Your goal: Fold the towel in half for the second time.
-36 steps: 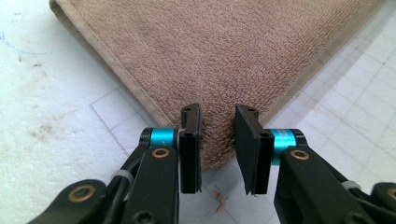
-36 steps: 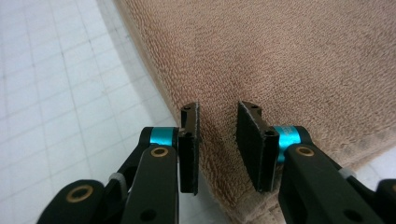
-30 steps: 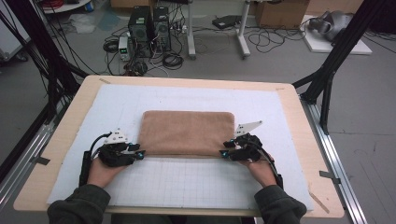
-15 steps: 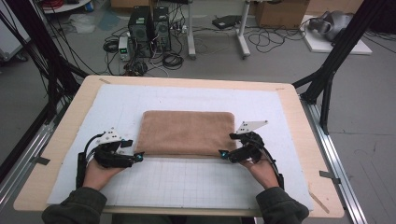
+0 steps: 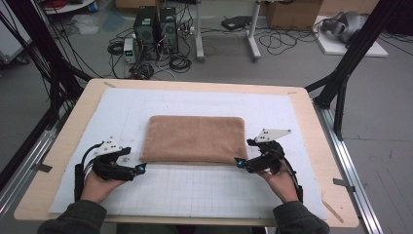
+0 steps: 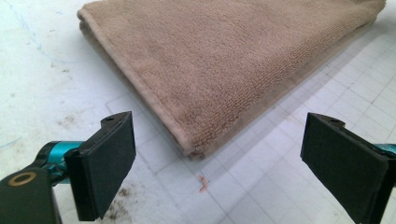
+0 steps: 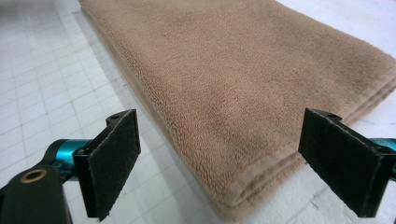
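A folded tan towel (image 5: 195, 139) lies flat in the middle of the white grid mat (image 5: 204, 187). My left gripper (image 5: 138, 169) rests on the mat just off the towel's near left corner. In the left gripper view, the left gripper (image 6: 224, 172) stands open and the towel corner (image 6: 191, 144) lies just ahead of the pads, untouched. My right gripper (image 5: 239, 163) sits at the near right corner. In the right gripper view, the right gripper (image 7: 229, 168) is open and the towel's layered corner (image 7: 233, 205) lies between the pads without contact. Both pairs of jaws have just been opening.
The mat covers a wooden table (image 5: 73, 131) with metal rails along both sides. Black frame struts (image 5: 348, 68) rise at the far corners. Computer towers (image 5: 156, 24) and cables sit on the floor beyond. A small red mark (image 6: 201, 182) is on the mat near the left corner.
Both grippers' jaws have spread apart and come off the towel's near corners. The right hand has drawn back a little from the towel; the towel stays flat.
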`<state>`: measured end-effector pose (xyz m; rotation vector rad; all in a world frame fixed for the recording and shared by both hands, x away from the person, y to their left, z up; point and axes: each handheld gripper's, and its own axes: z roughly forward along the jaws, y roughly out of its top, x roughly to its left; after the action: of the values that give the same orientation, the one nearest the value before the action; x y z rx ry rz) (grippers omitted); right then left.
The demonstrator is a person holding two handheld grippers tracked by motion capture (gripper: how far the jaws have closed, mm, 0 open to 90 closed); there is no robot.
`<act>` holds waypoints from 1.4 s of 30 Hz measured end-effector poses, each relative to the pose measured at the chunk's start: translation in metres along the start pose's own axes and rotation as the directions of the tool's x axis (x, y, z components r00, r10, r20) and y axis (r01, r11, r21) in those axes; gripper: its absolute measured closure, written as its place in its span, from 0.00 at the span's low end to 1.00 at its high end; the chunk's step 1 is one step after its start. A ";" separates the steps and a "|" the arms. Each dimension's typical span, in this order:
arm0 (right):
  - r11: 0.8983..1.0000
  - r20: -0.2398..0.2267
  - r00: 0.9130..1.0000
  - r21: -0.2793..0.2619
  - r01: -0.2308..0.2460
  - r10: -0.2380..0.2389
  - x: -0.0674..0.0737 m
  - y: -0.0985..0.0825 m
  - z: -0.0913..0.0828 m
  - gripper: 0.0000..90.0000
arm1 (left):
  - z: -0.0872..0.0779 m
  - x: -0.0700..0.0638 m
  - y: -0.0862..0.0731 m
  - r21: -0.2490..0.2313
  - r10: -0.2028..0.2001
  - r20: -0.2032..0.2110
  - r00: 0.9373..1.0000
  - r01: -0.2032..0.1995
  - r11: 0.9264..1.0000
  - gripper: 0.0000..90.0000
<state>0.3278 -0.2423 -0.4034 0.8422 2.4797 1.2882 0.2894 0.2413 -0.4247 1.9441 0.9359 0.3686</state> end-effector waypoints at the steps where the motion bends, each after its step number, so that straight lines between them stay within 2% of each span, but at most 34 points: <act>1: 1.000 0.004 1.000 -0.001 0.002 -0.002 0.000 -0.001 -0.002 0.13 | -0.001 -0.001 0.000 -0.004 -0.003 -0.003 1.000 0.003 1.000 0.12; 11: 1.000 0.040 0.999 -0.023 -0.001 0.002 0.003 -0.012 -0.019 0.13 | -0.008 -0.006 -0.003 -0.003 0.002 -0.004 1.000 -0.002 1.000 0.10; 17: 0.999 0.046 0.999 -0.033 -0.018 0.019 0.004 -0.020 -0.028 0.13 | -0.012 -0.010 -0.004 -0.005 0.004 -0.004 1.000 -0.004 1.000 0.10; 25: 0.999 0.060 0.998 -0.047 -0.016 0.019 0.006 -0.027 -0.039 0.13 | -0.019 -0.013 -0.008 -0.013 0.002 -0.012 1.000 -0.002 1.000 0.10; 32: 0.998 0.063 0.997 -0.056 -0.033 0.036 0.008 -0.035 -0.044 0.13 | -0.028 -0.013 -0.014 -0.022 -0.004 -0.023 1.000 0.003 1.000 0.10; 42: 0.998 0.064 0.997 -0.049 -0.033 0.036 0.008 -0.048 -0.045 0.13 | -0.035 -0.015 -0.026 -0.027 -0.022 -0.035 0.999 0.021 0.999 0.10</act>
<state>0.2828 -0.2898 -0.4148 0.9041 2.3856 1.3047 0.2468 0.2586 -0.4259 1.9078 0.9688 0.4022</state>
